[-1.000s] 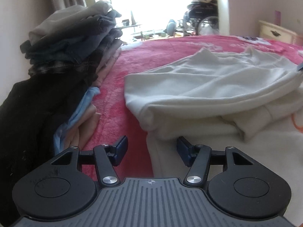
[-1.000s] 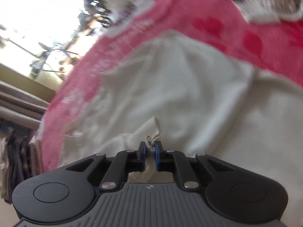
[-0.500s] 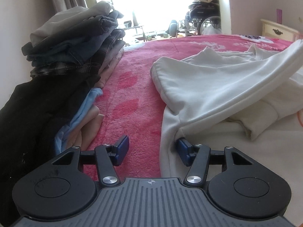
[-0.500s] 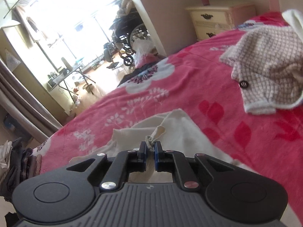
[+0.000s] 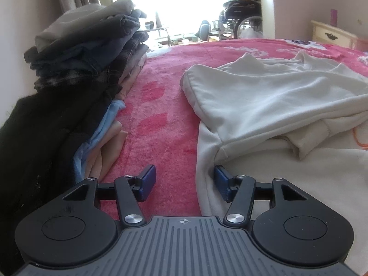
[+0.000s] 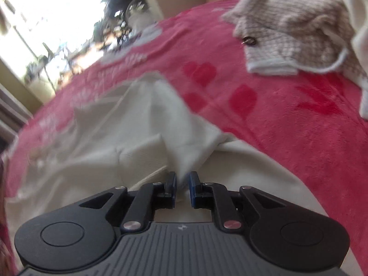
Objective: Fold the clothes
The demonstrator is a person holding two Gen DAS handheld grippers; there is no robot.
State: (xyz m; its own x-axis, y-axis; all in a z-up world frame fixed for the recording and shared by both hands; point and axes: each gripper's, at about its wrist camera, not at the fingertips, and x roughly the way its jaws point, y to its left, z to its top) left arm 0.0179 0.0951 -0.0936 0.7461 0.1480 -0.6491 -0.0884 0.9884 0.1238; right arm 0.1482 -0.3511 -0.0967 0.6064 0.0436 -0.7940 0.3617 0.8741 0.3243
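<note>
A cream sweatshirt (image 5: 264, 96) lies on the pink blanket (image 5: 156, 115), its upper part folded over the lower. My left gripper (image 5: 184, 179) is open and low over the blanket; its jaws straddle the garment's left edge, the right pad against the cloth. In the right wrist view the same cream sweatshirt (image 6: 138, 126) spreads out ahead, blurred. My right gripper (image 6: 182, 184) hangs just above it, and its jaws are opening. A narrow fold of cream cloth stands in the small gap between the pads, which no longer pinch it.
A tall stack of folded dark and plaid clothes (image 5: 87, 53) rises at the left by the wall, with black, blue and peach pieces below it. A checked knit garment (image 6: 299, 27) lies on the blanket at the right. A nightstand (image 5: 331, 34) and a wheelchair (image 5: 243, 16) stand beyond the bed.
The right gripper carried the cream cloth's edge across the garment and lowered it; its pads, pinched on the cloth before, now stand slightly apart. The sweatshirt's folded part shifted right. The left gripper stayed put.
</note>
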